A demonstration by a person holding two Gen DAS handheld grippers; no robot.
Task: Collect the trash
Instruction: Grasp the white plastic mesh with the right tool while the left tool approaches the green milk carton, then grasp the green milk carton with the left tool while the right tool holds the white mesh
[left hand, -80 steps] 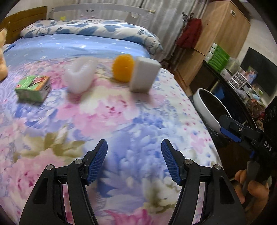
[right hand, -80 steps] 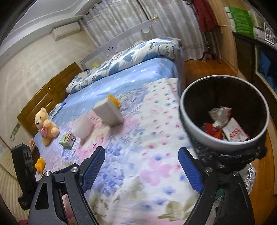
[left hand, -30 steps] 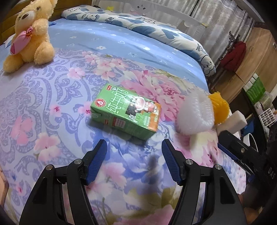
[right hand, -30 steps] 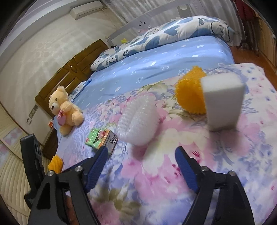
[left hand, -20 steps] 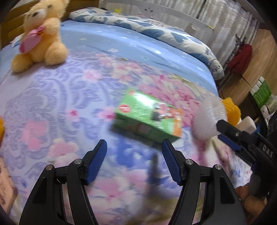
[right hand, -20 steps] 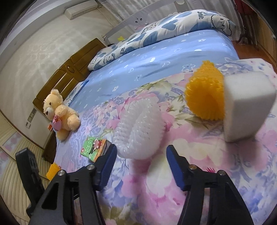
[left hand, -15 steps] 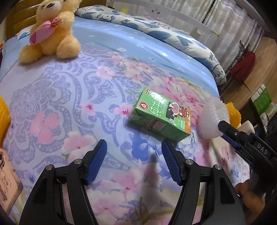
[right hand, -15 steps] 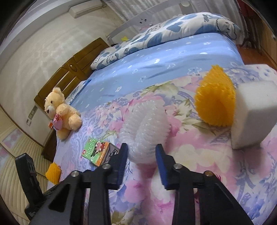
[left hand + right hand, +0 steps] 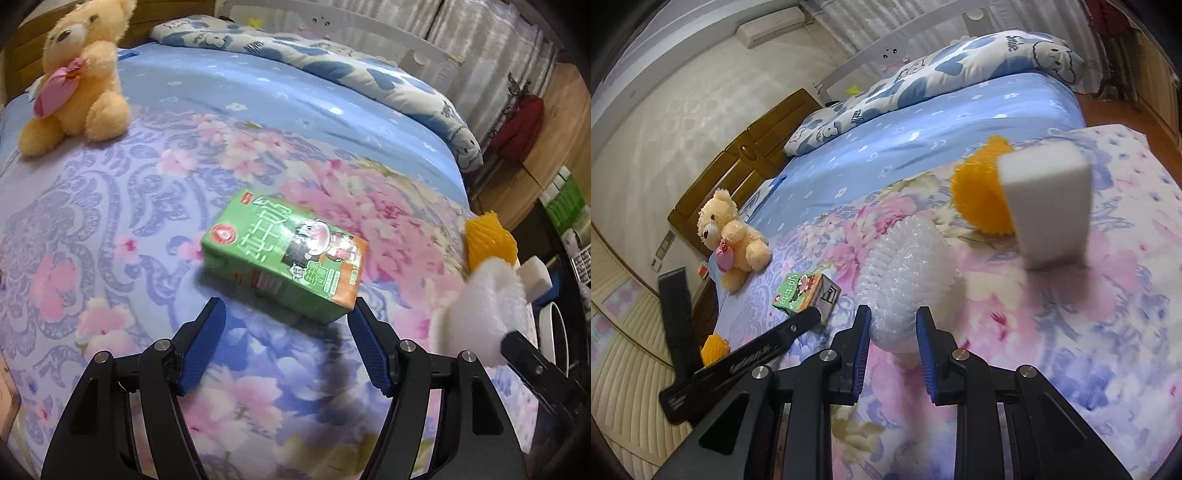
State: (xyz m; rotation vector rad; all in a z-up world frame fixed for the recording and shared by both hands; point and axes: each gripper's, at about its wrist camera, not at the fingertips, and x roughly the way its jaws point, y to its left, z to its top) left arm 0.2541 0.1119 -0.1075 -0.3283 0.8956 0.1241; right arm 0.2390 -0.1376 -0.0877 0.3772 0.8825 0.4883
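Lying flat on the flowered quilt (image 9: 110,229), the green milk carton (image 9: 286,258) sits just ahead of the left claw (image 9: 286,343), its long axis slanting across the gap from far-left to near-right, the orange-tinted end nearest the right-hand finger (image 9: 369,350). That claw stands wide, nothing between its blue pads, and its jaws have just been opening a little further; the carton's near edge is close to the fingertips but I can't say they touch. The right claw (image 9: 893,334) has just been closing and now pinches the near end of the white foam net sleeve (image 9: 908,273), both pads pressed into its sides; the sleeve runs away from the claw, stretching forward and slightly right across the bed. Beyond it and to the right an orange foam net (image 9: 979,195) lies against a white sponge block (image 9: 1049,206) standing on end. Far off to the left of both claws a yellow teddy bear (image 9: 75,74) sits on the quilt, holding something pink. Another small orange net (image 9: 714,347) shows low at the left of the right claw's view.
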